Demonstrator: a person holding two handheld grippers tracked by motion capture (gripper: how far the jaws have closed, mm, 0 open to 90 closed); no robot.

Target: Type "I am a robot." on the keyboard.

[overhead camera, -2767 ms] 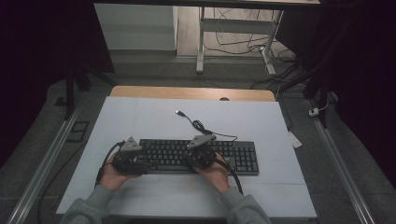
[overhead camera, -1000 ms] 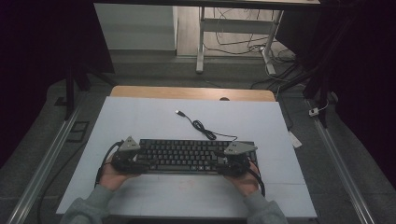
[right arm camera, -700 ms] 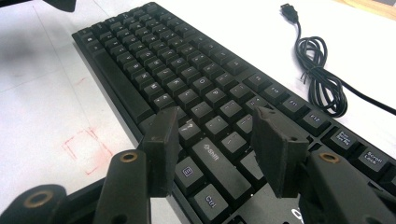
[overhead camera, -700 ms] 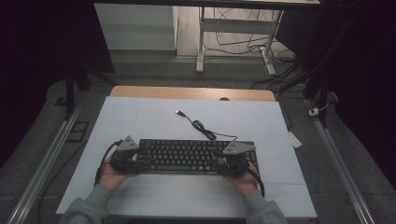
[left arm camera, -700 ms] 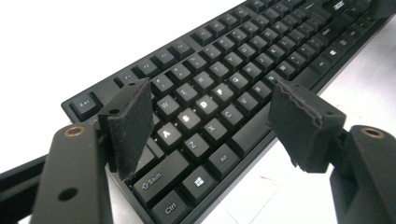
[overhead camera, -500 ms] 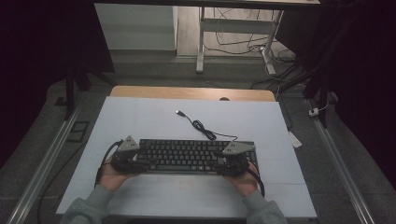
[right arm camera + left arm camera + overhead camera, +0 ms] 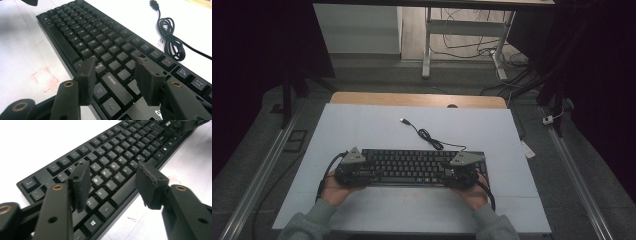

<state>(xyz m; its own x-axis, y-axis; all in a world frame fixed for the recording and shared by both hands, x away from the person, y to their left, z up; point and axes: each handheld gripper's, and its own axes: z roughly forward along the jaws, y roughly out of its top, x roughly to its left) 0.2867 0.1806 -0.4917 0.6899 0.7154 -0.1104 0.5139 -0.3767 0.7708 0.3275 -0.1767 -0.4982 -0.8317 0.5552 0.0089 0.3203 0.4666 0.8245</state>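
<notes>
The left tool (image 7: pixel 357 172) and right tool (image 7: pixel 458 175) stood at opposite ends of the black keyboard (image 7: pixel 412 166), both with jaws apart over the keys; the left's had just been closing. The keyboard lay flat on the desk (image 7: pixel 362 125), ungripped; any lift remained outstanding.

Table (image 7: pixel 362 130): pale, blue-white sheet covers most of the top; a strip of bare wood (image 7: pixel 412 99) shows along the far edge, with a small dark hole in it. Faint red pen marks (image 7: pixel 46 76) on the sheet near the front edge.

Lying directly on the sheet: black keyboard (image 7: pixel 412 167), flat, keys up, long side parallel to the near edge, in the near half. Its black cable (image 7: pixel 429 137) leaves the back edge, forms a loose coil just behind it, and ends in a USB plug (image 7: pixel 403 120) lying free toward mid-table.
</notes>
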